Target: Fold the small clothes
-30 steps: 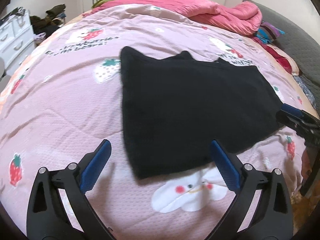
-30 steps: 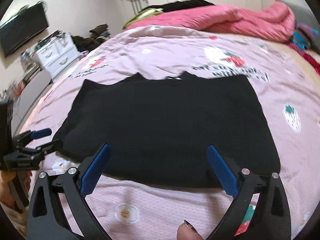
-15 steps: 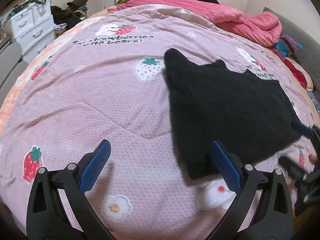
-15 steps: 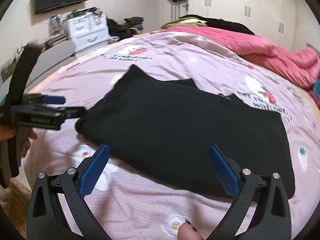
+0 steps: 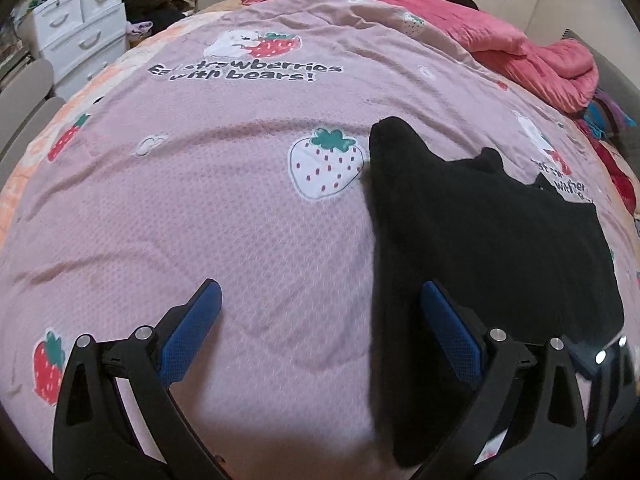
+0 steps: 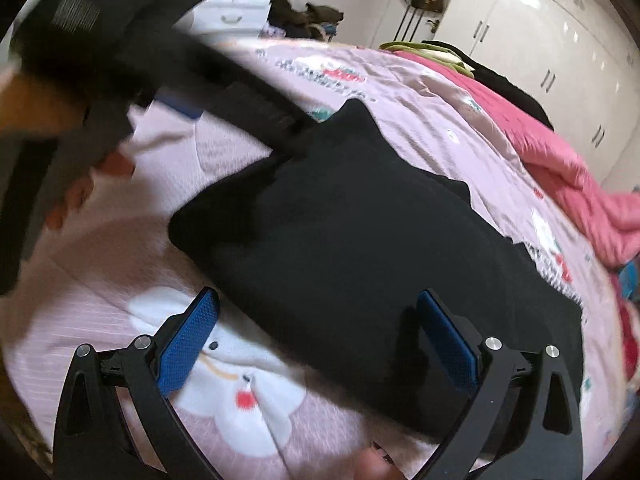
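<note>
While both grippers hang low over the bed, the left gripper (image 5: 320,332) has its jaws spread wide and empty, its right finger over the near left edge of the black garment (image 5: 480,240). Equally wide and empty, the right gripper (image 6: 318,336) straddles the same near hem from the other side. Flat on the pink strawberry-print bedspread (image 5: 240,220), the garment runs its long axis across the bed, with the neckline on the far edge. Both grippers look about equally close, so a fold probably starts at that near hem. Beyond lies a crumpled pink quilt (image 5: 540,52).
</note>
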Demonstrator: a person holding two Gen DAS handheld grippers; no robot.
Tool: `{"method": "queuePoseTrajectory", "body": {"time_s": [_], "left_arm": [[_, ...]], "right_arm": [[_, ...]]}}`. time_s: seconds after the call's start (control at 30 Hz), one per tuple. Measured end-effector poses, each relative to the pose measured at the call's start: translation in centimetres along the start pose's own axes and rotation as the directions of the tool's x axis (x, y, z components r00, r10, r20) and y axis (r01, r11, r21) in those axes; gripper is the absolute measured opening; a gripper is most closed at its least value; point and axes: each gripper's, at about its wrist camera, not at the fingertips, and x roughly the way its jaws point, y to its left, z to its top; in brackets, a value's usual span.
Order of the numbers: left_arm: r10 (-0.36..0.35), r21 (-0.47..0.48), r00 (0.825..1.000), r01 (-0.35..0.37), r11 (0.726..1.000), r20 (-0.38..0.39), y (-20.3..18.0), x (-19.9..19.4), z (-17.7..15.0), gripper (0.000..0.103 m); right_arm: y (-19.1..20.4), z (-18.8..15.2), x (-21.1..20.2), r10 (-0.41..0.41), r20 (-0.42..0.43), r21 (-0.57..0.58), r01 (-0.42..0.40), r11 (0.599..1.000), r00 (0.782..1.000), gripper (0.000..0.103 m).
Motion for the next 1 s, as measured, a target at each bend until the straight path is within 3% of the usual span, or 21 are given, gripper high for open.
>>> {"method": "queuePoseTrajectory", "body": {"time_s": [0.1, 0.13, 0.2, 0.23, 0.27, 0.47, 0.6, 0.63, 0.7, 0.8, 1.0], "left_arm": [[-0.001, -0.018, 1.000, 0.001, 1.000, -0.005, -0.3, 0.8, 0.6, 0.093], [-0.003, -0.028, 1.000, 0.003, 1.000, -0.011, -0.3, 1.2, 0.7, 0.093], [-0.013, -0.047, 1.000, 0.013, 0.999, -0.019, -0.5, 1.6, 1.0, 0.093], [-0.018, -0.054, 1.000, 0.017, 0.998, -0.021, -0.6, 1.7, 1.1, 0.093], [-0.027, -0.062, 0.999, 0.026, 0.998, -0.022, -0.7, 1.8, 1.3, 0.093], [-0.119, -0.114, 0.993, 0.118, 0.986, -0.002, -2.2, 1.4, 2.2, 0.093], [-0.255, -0.148, 0.967, 0.255, 0.955, 0.025, -4.4, 0.8, 2.6, 0.091], [-0.270, -0.148, 0.962, 0.272, 0.951, 0.030, -5.0, 0.6, 2.7, 0.087], [-0.342, -0.143, 0.939, 0.344, 0.928, 0.037, -6.9, 0.2, 3.0, 0.050], [-0.363, -0.101, 0.930, 0.367, 0.925, 0.060, -9.6, -0.8, 3.3, 0.031], [-0.420, -0.037, 0.903, 0.424, 0.905, 0.093, -14.1, -2.7, 3.7, 0.027]], "right_arm": [[-0.2, 0.1, 0.3, -0.054, 0.022, 0.004, 0.054, 0.999, 0.998, 0.090], [-0.3, 0.1, 0.4, -0.070, 0.024, 0.005, 0.070, 0.998, 0.997, 0.064], [-1.1, -0.1, 0.2, -0.058, 0.042, 0.023, 0.057, 0.998, 0.997, 0.050], [-1.5, -0.3, -0.2, -0.035, 0.062, 0.036, 0.033, 0.999, 0.997, 0.034], [-1.7, -0.3, -0.7, -0.038, 0.083, 0.038, 0.035, 0.999, 0.996, 0.025], [-3.6, -1.1, -3.6, -0.075, 0.177, 0.072, 0.063, 0.995, 0.981, 0.019], [-5.2, -1.8, -5.4, -0.106, 0.222, 0.123, 0.080, 0.989, 0.969, 0.014], [-5.6, -2.1, -6.0, -0.115, 0.234, 0.138, 0.084, 0.987, 0.965, 0.007], [-6.3, -2.5, -6.6, -0.133, 0.244, 0.165, 0.094, 0.982, 0.961, 0.007], [-7.8, -3.5, -7.5, -0.158, 0.260, 0.218, 0.101, 0.971, 0.953, 0.007], [-11.7, -5.9, -9.6, -0.201, 0.298, 0.348, 0.089, 0.933, 0.933, 0.007]]}}
